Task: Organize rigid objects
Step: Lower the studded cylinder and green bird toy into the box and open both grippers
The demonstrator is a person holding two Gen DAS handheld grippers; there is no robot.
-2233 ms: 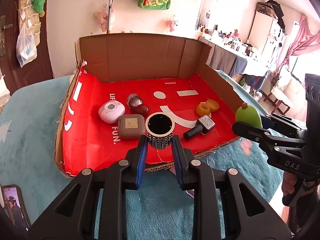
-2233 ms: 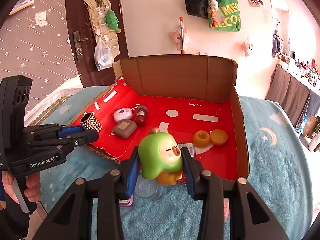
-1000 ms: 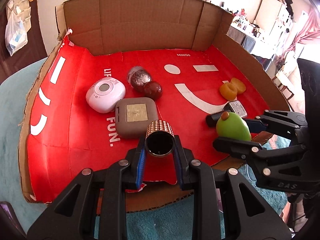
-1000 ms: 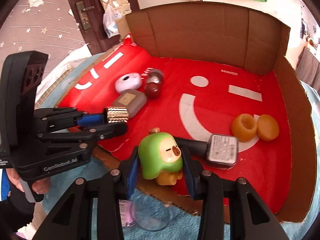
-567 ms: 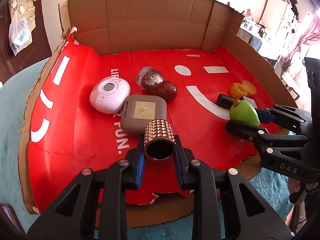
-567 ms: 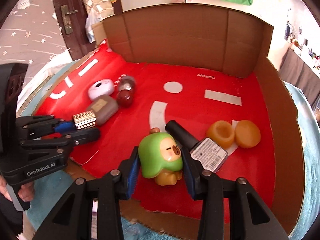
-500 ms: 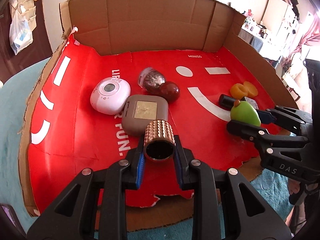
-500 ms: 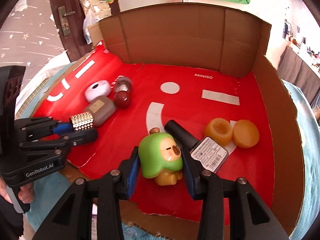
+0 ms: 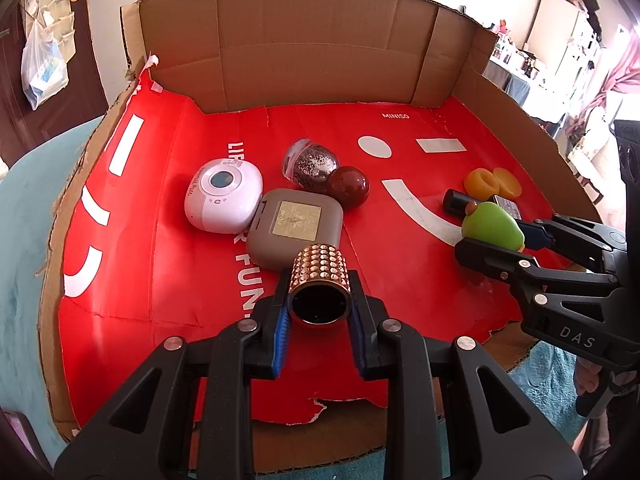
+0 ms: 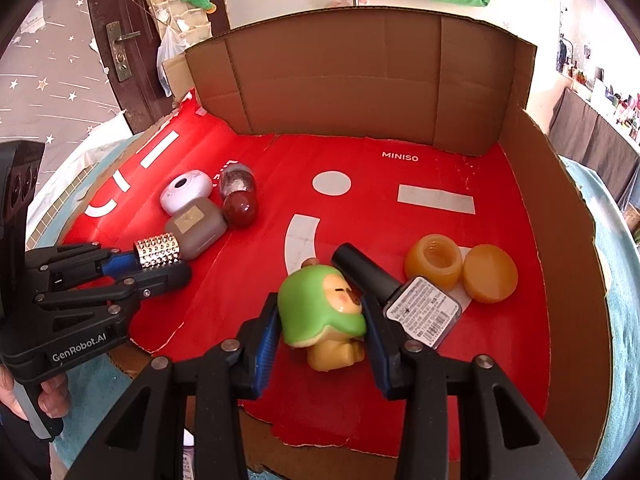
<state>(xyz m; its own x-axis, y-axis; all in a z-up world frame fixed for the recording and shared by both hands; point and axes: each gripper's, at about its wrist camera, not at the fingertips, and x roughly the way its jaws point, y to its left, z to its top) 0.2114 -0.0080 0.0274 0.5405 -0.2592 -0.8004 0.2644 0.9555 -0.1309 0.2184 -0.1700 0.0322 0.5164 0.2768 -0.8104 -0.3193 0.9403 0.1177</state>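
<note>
Over the red-lined cardboard box, the left gripper clamps a studded tube, lower centre; the right gripper clamps a green figurine.

Studded gold cylinder and green-hooded figurine, both tilted, seemingly just above the red box floor.

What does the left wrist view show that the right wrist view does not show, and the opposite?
Only the left wrist view shows the dark open end of the studded tube between the left gripper fingers.

Only the right wrist view shows the face of the green toy held in the right gripper, the printed label on the dark bottle, and a door handle.

Both show the red box floor, the white round device, the grey case and two orange pieces.
</note>
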